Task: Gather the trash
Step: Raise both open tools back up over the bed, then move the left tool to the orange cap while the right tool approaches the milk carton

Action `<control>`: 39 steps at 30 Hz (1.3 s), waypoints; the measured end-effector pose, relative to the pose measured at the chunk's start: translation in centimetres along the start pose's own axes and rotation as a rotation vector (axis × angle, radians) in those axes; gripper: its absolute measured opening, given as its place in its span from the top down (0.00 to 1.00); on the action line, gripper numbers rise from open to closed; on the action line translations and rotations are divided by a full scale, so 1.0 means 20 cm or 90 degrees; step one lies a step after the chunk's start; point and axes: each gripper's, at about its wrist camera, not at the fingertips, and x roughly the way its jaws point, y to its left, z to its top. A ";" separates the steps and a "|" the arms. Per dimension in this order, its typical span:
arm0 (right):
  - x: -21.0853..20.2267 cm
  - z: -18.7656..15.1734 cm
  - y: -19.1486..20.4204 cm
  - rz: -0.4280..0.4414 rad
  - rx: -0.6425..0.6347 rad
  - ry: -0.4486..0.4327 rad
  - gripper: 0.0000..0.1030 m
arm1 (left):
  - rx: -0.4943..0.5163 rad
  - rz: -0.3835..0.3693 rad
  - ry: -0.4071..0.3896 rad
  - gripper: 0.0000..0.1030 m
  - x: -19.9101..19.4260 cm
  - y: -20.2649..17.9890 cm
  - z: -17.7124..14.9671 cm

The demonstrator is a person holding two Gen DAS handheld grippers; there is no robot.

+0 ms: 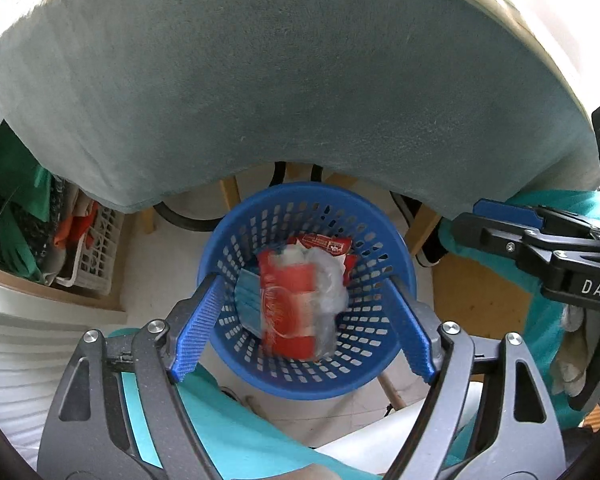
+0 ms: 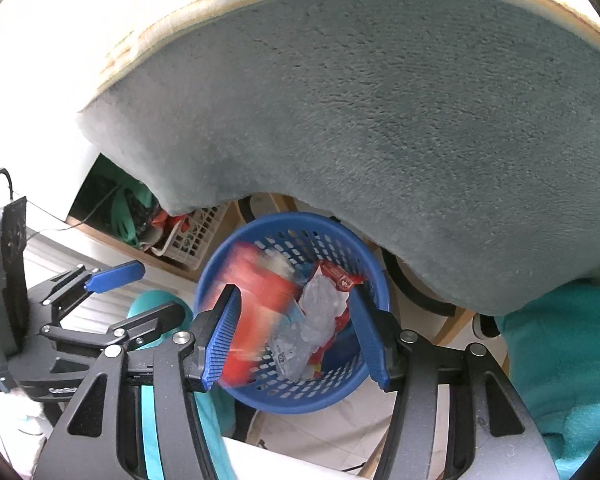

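Note:
A blue perforated basket stands on the floor below both grippers. A red wrapper, blurred, sits in its mouth between the blue pads of my left gripper without touching them; that gripper is wide open. Also in the basket are crumpled clear plastic, a smaller red packet and a blue face mask. My right gripper hangs open over the basket with nothing pressed between its pads. Each gripper shows at the edge of the other's view: left gripper, right gripper.
A grey-green plush cloth drapes over an edge just above and behind the basket. A white crate with cloths sits on a low shelf to the left. The person's teal trousers flank the basket. Wooden legs stand behind.

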 end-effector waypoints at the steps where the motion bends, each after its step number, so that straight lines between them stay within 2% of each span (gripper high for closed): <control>1: 0.00 0.00 0.00 0.001 0.002 0.000 0.47 | -0.001 0.000 -0.002 0.20 0.00 0.00 0.00; 10: -0.10 0.01 0.00 0.015 0.000 -0.018 0.47 | -0.001 0.001 -0.049 0.20 -0.17 -0.04 0.06; 17: -0.33 0.08 0.03 0.036 -0.024 -0.070 0.47 | 0.014 0.002 -0.111 0.20 -0.38 -0.08 0.21; 21: -0.48 0.15 0.04 0.035 -0.048 -0.107 0.39 | 0.019 0.004 -0.134 0.20 -0.49 -0.10 0.32; 23: -0.55 0.20 0.03 0.034 -0.056 -0.124 0.39 | 0.020 0.002 -0.142 0.20 -0.52 -0.12 0.39; 26: -0.64 0.29 0.01 0.031 -0.064 -0.148 0.38 | 0.027 -0.004 -0.163 0.20 -0.58 -0.14 0.52; 29: -0.72 0.40 -0.02 0.016 -0.081 -0.173 0.31 | 0.027 -0.003 -0.174 0.20 -0.60 -0.16 0.65; 31: -0.75 0.48 -0.05 0.008 -0.085 -0.187 0.30 | 0.029 -0.003 -0.184 0.20 -0.60 -0.17 0.74; 39: -0.81 0.87 -0.20 0.001 -0.085 -0.224 0.29 | 0.037 -0.008 -0.182 0.20 -0.49 -0.19 1.05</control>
